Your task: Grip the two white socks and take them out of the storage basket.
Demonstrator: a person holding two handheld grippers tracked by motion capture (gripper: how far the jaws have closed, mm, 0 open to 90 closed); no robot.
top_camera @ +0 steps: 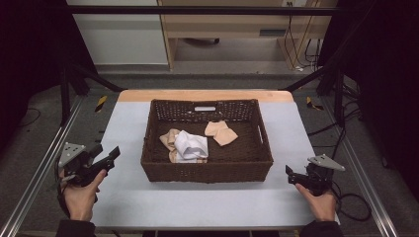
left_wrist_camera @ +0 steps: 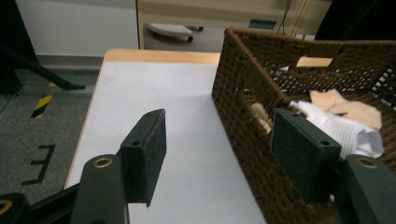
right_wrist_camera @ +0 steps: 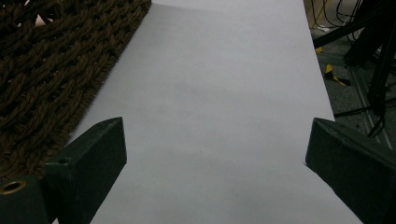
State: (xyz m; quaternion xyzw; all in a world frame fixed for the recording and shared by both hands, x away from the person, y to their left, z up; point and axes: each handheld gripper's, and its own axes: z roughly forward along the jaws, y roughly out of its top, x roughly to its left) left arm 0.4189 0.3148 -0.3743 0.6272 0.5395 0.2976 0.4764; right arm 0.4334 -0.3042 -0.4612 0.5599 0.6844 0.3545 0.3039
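Inside the brown wicker basket (top_camera: pixel 206 170) at the middle of the grey worktop (top_camera: pixel 123 197), a white cloth (top_camera: pixel 191 145) lies crumpled over a beige cloth (top_camera: pixel 171 139), hiding most of it; a second beige piece (top_camera: pixel 221 133) lies apart toward the far right corner. From the left claw's own view the basket wall cuts off the cloths' lower parts. Beside the basket's left wall, the left claw (top_camera: pixel 112 157) hangs raised, jaws spread with nothing between them. Near the basket's right front corner, the right claw (top_camera: pixel 289 175) sits low over the worktop, jaws spread and bare.
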